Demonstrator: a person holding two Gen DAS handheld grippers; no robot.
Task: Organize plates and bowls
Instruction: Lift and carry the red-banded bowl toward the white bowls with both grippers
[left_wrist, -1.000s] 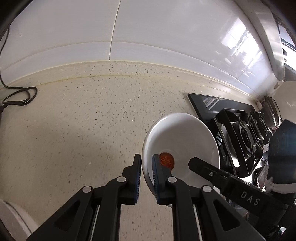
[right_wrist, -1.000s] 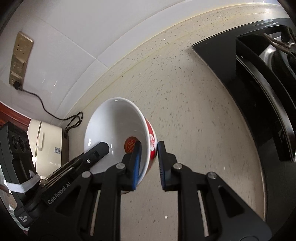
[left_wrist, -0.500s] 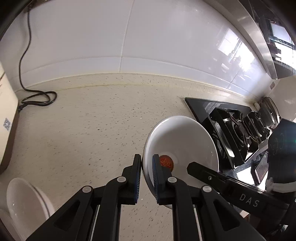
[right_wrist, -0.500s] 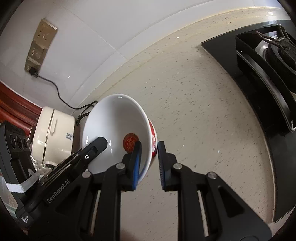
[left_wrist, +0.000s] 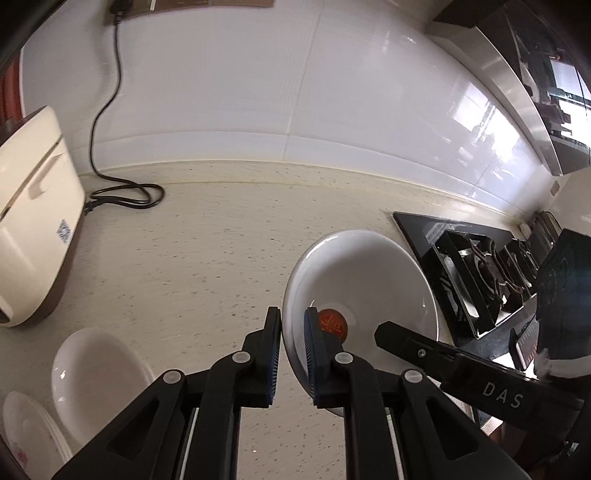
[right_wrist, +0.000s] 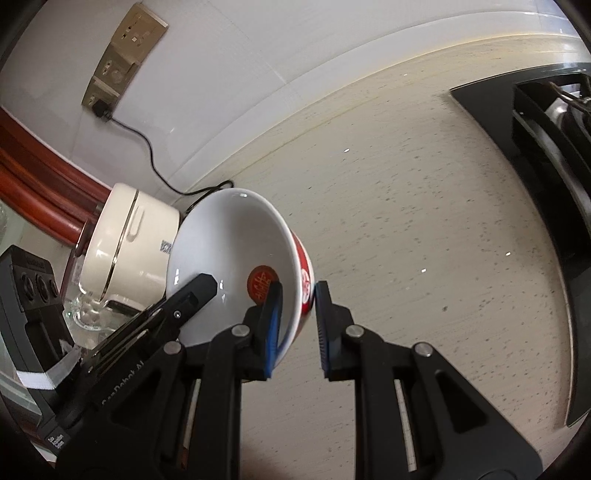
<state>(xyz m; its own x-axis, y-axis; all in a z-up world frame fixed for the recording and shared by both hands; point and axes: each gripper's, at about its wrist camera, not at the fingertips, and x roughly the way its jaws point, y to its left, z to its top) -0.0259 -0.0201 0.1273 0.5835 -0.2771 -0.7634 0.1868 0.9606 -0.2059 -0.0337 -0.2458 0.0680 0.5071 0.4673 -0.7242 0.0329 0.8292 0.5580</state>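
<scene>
White porcelain bowl (left_wrist: 364, 280), red seal inside: your left gripper (left_wrist: 292, 334) pinches its rim. Your right gripper (right_wrist: 297, 314) clamps the opposite wall, above the speckled counter (left_wrist: 192, 266).

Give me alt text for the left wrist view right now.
The left gripper pinches the rim of a white bowl with a red emblem inside, held above a speckled countertop. A second white bowl and plates sit lower left; a gas stove lies right.
</scene>
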